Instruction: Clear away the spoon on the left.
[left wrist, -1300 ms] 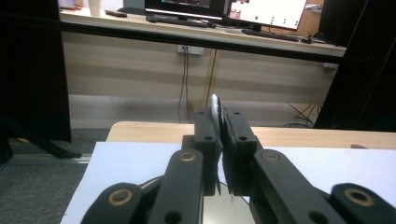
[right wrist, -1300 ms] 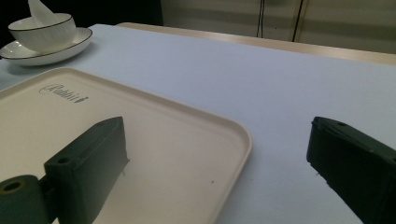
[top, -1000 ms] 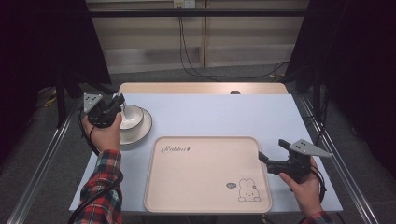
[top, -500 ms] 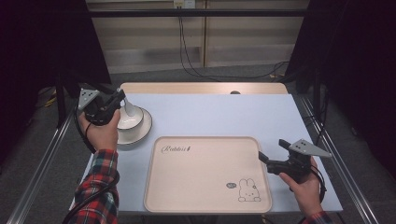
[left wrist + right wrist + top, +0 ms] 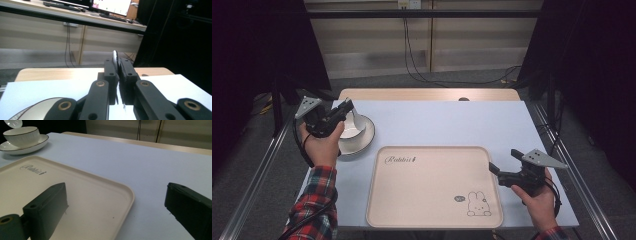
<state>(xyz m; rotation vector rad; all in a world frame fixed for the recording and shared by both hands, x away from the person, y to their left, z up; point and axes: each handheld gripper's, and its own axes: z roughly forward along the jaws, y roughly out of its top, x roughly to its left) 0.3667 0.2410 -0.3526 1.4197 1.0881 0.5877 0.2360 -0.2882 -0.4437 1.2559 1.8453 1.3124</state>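
At the left of the high view, a thin white spoon (image 5: 115, 58) is pinched upright by the left gripper (image 5: 343, 109) above the white cup (image 5: 22, 136), evidently for lifting clear, while the right gripper (image 5: 117, 206) is kept spread at the cream tray (image 5: 432, 210).

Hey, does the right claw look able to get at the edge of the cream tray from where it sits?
Probably yes. The right claw is open beside the tray, right at its right rim, with bare table between them. The cup and saucer stand far off.

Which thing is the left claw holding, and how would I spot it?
Start at the big cream tray, then look left to the white cup on its saucer. Just above the cup, the left claw pinches a white spoon, the one slim thing lifted off the table.
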